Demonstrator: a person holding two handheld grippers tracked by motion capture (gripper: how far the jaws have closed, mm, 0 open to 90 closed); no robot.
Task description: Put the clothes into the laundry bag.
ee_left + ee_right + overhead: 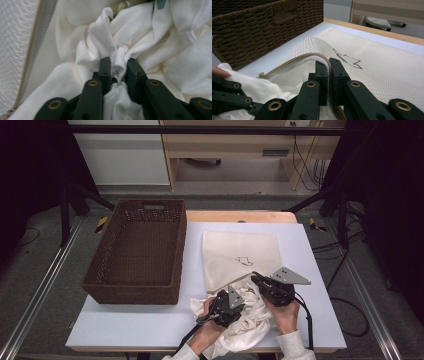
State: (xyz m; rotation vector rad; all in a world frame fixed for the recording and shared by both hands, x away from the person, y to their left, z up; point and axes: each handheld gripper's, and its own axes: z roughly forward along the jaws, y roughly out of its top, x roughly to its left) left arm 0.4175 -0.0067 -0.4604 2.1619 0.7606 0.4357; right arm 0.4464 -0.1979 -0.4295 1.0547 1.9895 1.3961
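Observation:
A cream mesh zip bag lies flat on the table with a small outline drawing on it. At its near end a crumpled white garment spills toward the table's front edge. My left gripper is shut on a bunched fold of this garment; in the left gripper view the cloth is pinched between the jaws of the left gripper. My right gripper is shut on the bag's zipped edge and holds that lip lifted; the right gripper has the mesh draped over its jaws.
A dark brown wicker basket stands on the left half of the white table, close beside the bag. Past the table's wooden far edge are a floor, cables and furniture legs.

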